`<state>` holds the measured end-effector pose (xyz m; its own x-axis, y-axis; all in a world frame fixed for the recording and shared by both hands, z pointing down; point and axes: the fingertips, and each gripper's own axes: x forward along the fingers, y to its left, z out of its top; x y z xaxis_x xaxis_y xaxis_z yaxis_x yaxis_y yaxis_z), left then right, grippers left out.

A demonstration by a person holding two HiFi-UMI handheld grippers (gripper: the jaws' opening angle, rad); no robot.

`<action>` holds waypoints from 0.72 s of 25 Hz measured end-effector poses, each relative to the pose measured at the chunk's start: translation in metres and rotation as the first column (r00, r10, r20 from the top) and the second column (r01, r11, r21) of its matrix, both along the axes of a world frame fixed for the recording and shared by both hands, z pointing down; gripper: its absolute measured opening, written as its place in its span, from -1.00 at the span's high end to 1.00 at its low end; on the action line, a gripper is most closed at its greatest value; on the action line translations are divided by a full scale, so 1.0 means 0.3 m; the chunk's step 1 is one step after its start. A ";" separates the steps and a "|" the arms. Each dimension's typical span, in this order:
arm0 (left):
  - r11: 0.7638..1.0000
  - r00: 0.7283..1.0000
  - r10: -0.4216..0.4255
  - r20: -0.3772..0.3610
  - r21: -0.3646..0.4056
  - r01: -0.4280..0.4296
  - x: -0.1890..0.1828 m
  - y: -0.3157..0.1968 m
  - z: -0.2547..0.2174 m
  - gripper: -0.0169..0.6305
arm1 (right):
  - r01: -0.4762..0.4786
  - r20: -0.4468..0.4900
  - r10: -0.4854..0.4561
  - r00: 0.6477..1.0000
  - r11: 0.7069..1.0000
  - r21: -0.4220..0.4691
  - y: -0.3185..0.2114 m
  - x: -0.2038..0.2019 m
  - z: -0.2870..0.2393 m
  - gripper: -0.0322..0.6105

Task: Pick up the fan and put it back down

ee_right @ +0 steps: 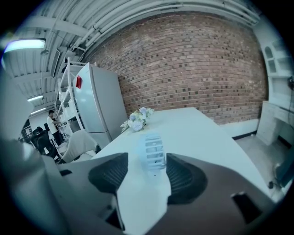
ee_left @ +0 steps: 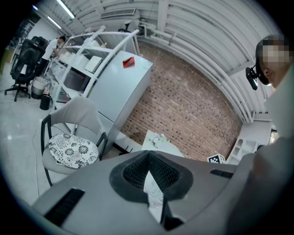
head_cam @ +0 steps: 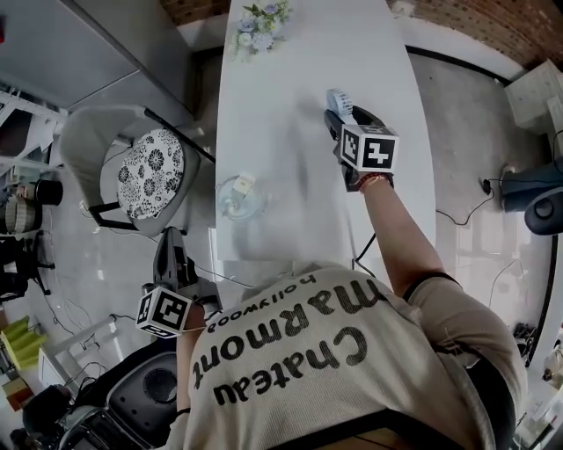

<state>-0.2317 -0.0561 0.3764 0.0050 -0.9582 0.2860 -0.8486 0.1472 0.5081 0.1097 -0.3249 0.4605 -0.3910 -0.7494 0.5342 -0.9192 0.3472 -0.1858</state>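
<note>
A small white fan (head_cam: 336, 97) (ee_right: 152, 152) with a slatted grille stands upright on the long white table (head_cam: 290, 132). My right gripper (head_cam: 339, 112) (ee_right: 146, 166) reaches over the table with the fan between its fingertips. Its jaws are open: the left pad stands clear of the fan, and the right pad lies close beside it. My left gripper (head_cam: 170, 237) (ee_left: 149, 156) hangs off the table's near left corner, over the floor. Its jaws meet at the tips, shut, with nothing between them.
A clear glass dish (head_cam: 237, 198) sits near the table's left edge. A bunch of pale flowers (head_cam: 261, 18) (ee_right: 137, 120) lies at the far end. A chair with a patterned cushion (head_cam: 149, 171) (ee_left: 72, 149) stands to the left. Cables (head_cam: 457, 220) run over the floor on the right.
</note>
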 end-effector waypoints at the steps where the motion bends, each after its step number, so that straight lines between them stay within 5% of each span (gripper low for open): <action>1: 1.000 1.000 0.003 0.002 0.007 -0.003 -0.006 0.005 -0.010 0.94 | -0.008 0.002 0.008 1.000 1.000 0.000 0.011 0.002 -0.005 0.07; 18: 0.987 0.989 0.144 -0.019 0.072 -0.142 0.044 0.120 -0.064 0.94 | -0.104 0.079 0.102 0.992 0.995 0.012 0.383 0.042 -0.159 0.11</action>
